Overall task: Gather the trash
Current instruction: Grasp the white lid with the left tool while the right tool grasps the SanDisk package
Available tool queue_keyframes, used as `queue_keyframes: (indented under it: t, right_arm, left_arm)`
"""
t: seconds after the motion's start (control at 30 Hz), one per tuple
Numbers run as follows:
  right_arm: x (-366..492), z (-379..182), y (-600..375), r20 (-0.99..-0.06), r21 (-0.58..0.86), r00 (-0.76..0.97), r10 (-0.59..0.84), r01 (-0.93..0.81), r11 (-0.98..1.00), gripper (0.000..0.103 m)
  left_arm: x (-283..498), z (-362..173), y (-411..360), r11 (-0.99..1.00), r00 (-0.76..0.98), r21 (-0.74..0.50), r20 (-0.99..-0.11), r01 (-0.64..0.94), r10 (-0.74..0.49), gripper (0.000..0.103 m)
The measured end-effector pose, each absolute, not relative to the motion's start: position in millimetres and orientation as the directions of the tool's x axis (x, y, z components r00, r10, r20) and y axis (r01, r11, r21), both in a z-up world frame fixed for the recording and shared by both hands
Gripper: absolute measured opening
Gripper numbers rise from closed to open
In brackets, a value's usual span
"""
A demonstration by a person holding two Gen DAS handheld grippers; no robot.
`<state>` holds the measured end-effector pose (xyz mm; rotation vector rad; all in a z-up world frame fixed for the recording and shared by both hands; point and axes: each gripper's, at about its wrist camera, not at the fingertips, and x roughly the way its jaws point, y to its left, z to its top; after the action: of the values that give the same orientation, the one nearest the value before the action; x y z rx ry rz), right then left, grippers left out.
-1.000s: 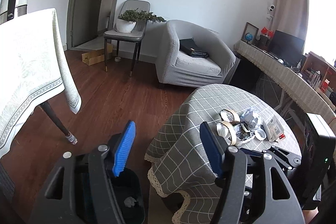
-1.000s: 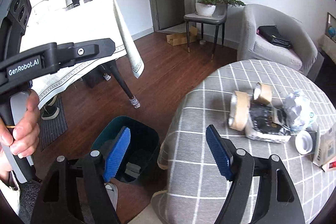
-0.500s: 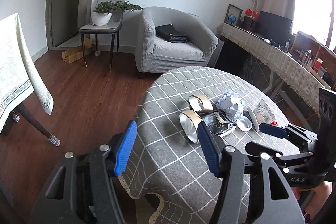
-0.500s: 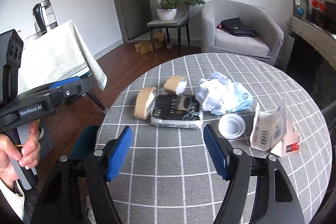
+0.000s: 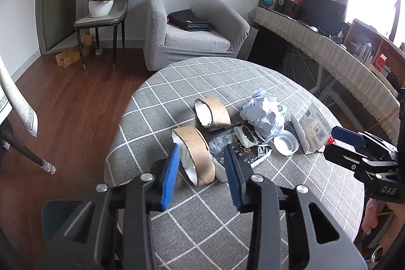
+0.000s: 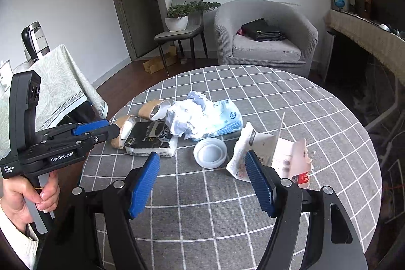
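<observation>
The nearer cardboard ring (image 5: 196, 154), a torn paper-cup section with white lining, lies on its side between the blue pads of the left gripper (image 5: 202, 170), whose jaws are closing around it; whether the pads already press on it cannot be told. It looks very light, thin-walled and easily crushed, so a squeeze across its curved wall should hold it, though it will probably flatten. That hardly matters for trash.

Just beyond the left gripper lies a second cardboard ring (image 5: 214, 111), and to the right of its tip a black foil packet (image 5: 236, 147), soft and crinkly, probably slippery. Further right are a crumpled blue-and-white wrapper (image 5: 265, 113), a small white lid (image 5: 286, 143) and a torn carton (image 5: 314, 128).

The right gripper (image 6: 202, 175) hovers with its jaws well apart and nothing between them. The white lid sits just ahead of its tips and the torn carton is beside its right pad. The lid looks stiff and smooth, best taken across its rim; the carton is light and floppy.

All of this rests on the round table (image 5: 192, 219) with a checked cloth. The trash is near the table's left edge, so the left gripper has short, open room to swing out over the wooden floor (image 5: 76, 105). The two grippers are well apart.
</observation>
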<state>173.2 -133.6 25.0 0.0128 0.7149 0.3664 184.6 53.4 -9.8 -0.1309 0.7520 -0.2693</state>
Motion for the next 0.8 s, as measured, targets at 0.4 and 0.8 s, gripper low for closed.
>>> queue_keyframes:
  t: [0.4,0.8]
  right_arm:
    - [188,17,-159,-0.651,0.146,0.691,0.314,-0.291,0.945,0.069]
    - [193,21,-176,-0.64,0.15,0.721,0.265,-0.221,0.964,0.06]
  left_arm:
    - [200,-13,47,0.949,0.69,-0.251,-0.653,0.191,-0.312,0.02]
    - [203,-16,41,0.945,0.673,-0.247,-0.664,0.214,-0.326,0.009]
